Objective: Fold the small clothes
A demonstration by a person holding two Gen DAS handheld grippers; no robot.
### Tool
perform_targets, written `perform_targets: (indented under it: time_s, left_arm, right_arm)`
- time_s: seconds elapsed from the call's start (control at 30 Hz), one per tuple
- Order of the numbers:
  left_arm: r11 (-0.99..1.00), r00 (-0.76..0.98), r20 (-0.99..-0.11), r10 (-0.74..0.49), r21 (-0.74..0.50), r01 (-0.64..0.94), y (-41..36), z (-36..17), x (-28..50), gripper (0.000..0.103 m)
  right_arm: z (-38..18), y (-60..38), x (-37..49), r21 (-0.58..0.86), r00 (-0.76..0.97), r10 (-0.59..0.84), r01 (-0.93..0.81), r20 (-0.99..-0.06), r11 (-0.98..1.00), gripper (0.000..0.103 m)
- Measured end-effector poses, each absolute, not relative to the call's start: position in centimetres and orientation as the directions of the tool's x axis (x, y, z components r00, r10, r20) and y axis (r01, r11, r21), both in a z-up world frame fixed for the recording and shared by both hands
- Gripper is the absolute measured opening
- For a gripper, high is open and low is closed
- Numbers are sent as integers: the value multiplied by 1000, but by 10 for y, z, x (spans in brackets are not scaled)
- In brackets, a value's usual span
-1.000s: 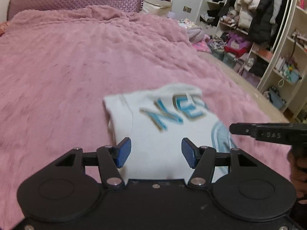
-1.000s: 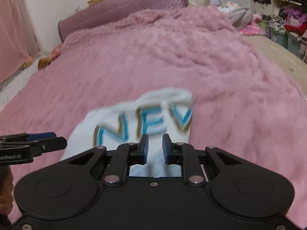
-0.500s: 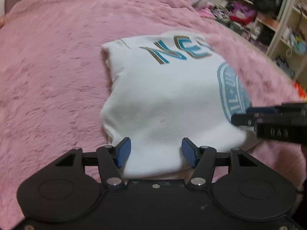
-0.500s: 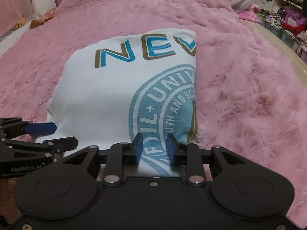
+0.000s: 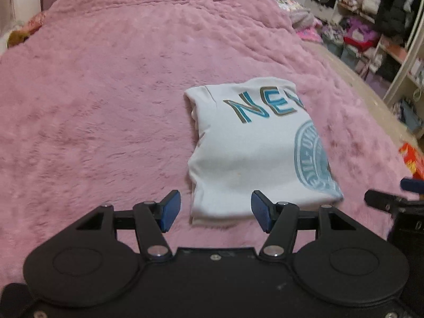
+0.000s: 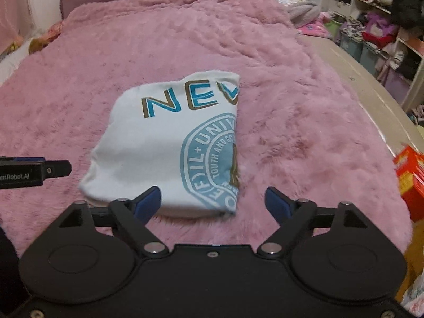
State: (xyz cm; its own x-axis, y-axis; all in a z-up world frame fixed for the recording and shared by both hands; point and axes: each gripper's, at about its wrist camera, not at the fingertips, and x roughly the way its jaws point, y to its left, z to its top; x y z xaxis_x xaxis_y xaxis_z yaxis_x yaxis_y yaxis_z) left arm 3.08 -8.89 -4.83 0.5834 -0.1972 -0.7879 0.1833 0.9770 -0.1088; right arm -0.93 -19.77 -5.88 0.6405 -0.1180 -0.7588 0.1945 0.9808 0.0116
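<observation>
The folded white shirt (image 6: 169,143) lay on the pink bed blanket (image 6: 291,106). Both grippers, left (image 5: 216,210) and right (image 6: 213,202), hung just short of it, fingers apart and empty, the right's having just opened; a catching finger could have undone the fold.

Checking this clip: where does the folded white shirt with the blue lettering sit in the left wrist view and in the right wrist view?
Left wrist view: the folded white shirt lies right of centre on the pink blanket.
Right wrist view: the shirt lies left of centre.
Shared landmark: the round blue seal print along the shirt's right edge.
</observation>
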Motion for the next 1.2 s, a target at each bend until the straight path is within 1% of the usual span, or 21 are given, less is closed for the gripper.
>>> perform_targets:
  time_s: [0.07, 0.23, 0.43, 0.6, 1.2]
  left_arm:
    - [976, 578, -795, -186, -83, 199, -93, -41, 21, 61]
    - [963, 565, -788, -244, -126, 240, -102, -33, 8, 61]
    - [962, 566, -787, -244, -121, 246, -106, -33, 7, 61]
    - [963, 568, -785, -248, -135, 235, -103, -32, 7, 61]
    - [966, 603, -762, -238, -122, 227, -105, -27, 4, 61]
  right_arm:
    - [-50, -194, -21, 11, 640, -128, 209, -757, 978, 89]
    - [-36, -193, -40, 49, 645, -116, 232, -755, 972, 90]
    - [-27, -191, -46, 33, 657, -122, 219, -744, 975, 90]
    - [-28, -191, -47, 48, 658, -111, 218, -745, 975, 90]
    - [-31, -187, -47, 38, 654, -102, 196, -750, 980, 90]
